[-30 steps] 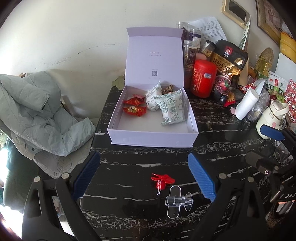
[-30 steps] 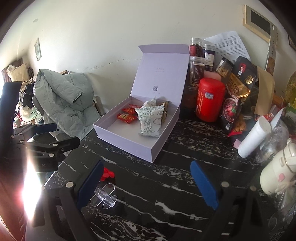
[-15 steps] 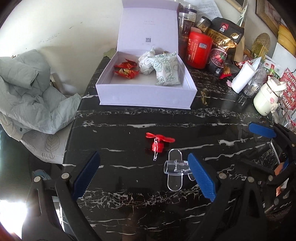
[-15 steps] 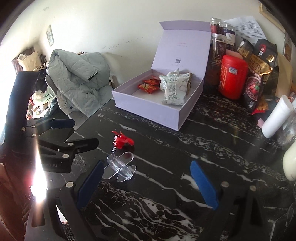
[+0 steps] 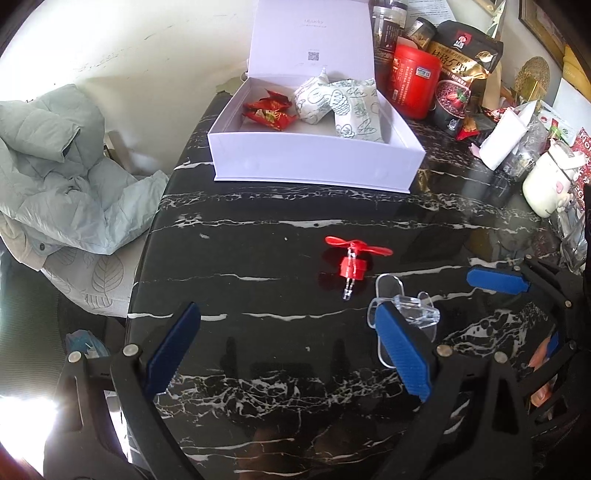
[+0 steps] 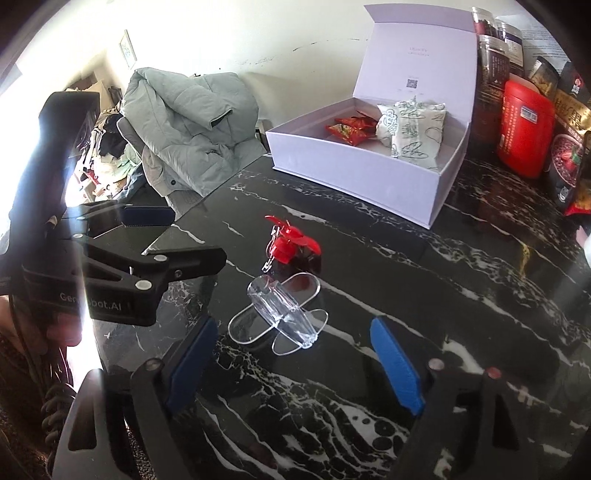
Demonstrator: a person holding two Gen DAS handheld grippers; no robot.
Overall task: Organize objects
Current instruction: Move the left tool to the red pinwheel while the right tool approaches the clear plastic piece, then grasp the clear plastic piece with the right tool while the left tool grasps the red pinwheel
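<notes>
Clear plane [image 6: 280, 314] mid-table [image 6: 461, 295], open marble around; box [image 6: 369, 181] apart.

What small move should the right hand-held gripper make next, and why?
Probably lower the right hand-held gripper a little further onto the clear plastic piece: its closing jaws frame that piece without touching it, and the open box has room.

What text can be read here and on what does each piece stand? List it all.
"GenRobot.AI", partly hidden by glare, on the black left gripper body.
"Mlucky", faint and uncertain, inside the pale lilac gift box lid.
QR code under it: too small to read.
Red cylindrical canister label: blurred.
Black and gold snack bag: large Chinese characters, unreadable.
</notes>
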